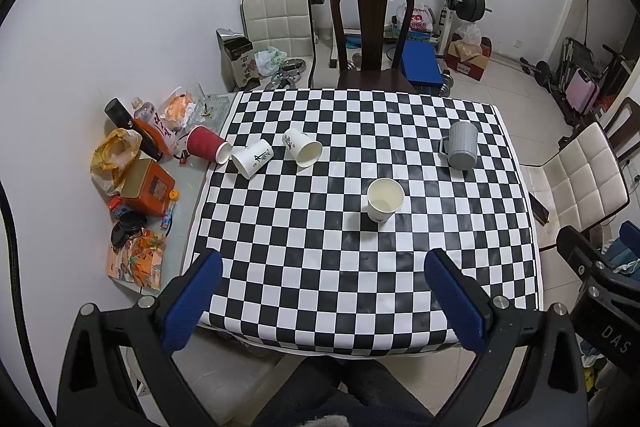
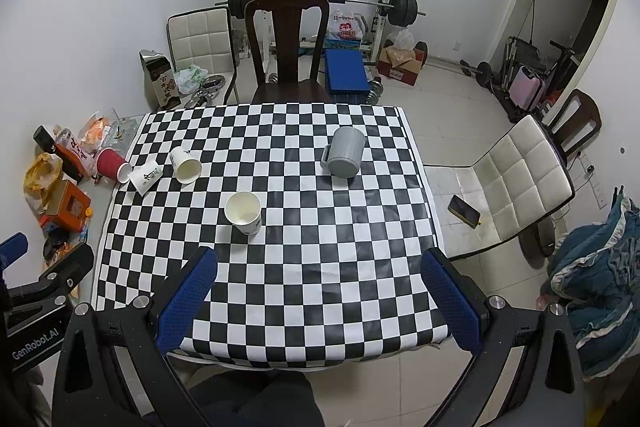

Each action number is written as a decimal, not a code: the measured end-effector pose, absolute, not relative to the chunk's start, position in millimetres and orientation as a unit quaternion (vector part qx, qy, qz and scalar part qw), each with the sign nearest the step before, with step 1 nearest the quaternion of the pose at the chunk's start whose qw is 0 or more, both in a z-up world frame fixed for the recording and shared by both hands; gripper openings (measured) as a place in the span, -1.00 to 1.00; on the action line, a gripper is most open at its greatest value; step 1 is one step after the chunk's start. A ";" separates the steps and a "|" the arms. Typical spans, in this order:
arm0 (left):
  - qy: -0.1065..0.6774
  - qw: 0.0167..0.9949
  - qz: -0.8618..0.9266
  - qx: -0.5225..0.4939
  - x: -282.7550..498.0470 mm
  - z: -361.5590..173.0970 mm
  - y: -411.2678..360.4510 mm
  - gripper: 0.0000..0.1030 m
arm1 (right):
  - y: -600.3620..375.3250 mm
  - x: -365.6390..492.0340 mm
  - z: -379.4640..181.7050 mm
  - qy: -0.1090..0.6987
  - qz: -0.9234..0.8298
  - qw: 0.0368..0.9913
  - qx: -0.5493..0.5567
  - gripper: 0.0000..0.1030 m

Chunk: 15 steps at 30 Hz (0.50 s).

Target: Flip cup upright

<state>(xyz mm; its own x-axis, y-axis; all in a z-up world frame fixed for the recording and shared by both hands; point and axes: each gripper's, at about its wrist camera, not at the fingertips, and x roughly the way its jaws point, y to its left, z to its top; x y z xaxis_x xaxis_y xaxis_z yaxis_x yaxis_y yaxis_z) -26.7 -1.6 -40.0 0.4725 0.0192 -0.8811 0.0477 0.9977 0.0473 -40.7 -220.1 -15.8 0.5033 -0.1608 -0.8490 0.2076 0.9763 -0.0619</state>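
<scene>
Five cups on the checkered tabletop [image 1: 360, 267].

White paper cup [image 1: 385, 200] [image 2: 243, 213]: upright, mouth up, empty, near the middle of the cloth, apart from the others.

Grey plastic mug [image 1: 460, 145] [image 2: 345, 151]: ribbed wall, side handle, upside down, toward the far right.

Second white paper cup [image 1: 302, 147] [image 2: 185, 164]: on its side, dark print on the wall, open mouth facing the near side.

Third white paper cup [image 1: 252, 159] [image 2: 146, 178]: on its side, black lettering, just left of the second.

Red ribbed paper cup [image 1: 208, 144] [image 2: 113, 164]: on its side at the cloth's left edge, mouth close against the third cup.
</scene>
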 end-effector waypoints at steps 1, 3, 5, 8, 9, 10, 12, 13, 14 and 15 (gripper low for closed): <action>0.513 0.858 -0.008 0.033 -27.2 -39.9 -1.8 0.99 | -220.5 -41.3 -15.5 0.486 -0.106 0.867 0.025 0.99; 0.513 0.857 -0.009 0.032 -26.5 -40.5 -1.7 0.99 | -220.7 -41.9 -15.2 0.485 -0.107 0.867 0.024 0.99; 0.513 0.858 -0.008 0.032 -24.7 -41.7 -1.7 0.99 | -221.1 -42.0 -15.4 0.485 -0.107 0.867 0.025 0.99; 0.513 0.858 -0.007 0.031 -24.3 -42.3 -2.3 0.99 | -218.9 -42.1 -15.3 0.486 -0.106 0.867 0.024 0.99; 0.512 0.858 -0.006 0.031 -24.0 -42.6 -2.5 0.99 | -218.3 -42.1 -15.1 0.486 -0.105 0.867 0.023 0.99; 0.512 0.859 -0.005 0.032 -24.9 -42.3 -2.7 0.99 | -219.8 -43.0 -14.7 0.486 -0.105 0.867 0.023 0.99; 0.512 0.858 -0.006 0.030 -25.3 -42.4 -2.8 0.99 | -219.5 -43.0 -14.7 0.485 -0.106 0.868 0.023 0.99; 0.513 0.858 -0.005 0.030 -24.1 -43.4 -2.7 0.99 | -219.9 -43.2 -14.6 0.485 -0.106 0.868 0.024 0.99; 0.512 0.858 -0.004 0.030 -24.9 -43.2 -2.6 0.99 | -218.4 -42.8 -14.8 0.486 -0.106 0.867 0.024 0.99; 0.511 0.859 -0.004 0.030 -25.4 -43.1 -2.5 0.99 | -217.8 -43.1 -14.5 0.486 -0.105 0.867 0.024 0.99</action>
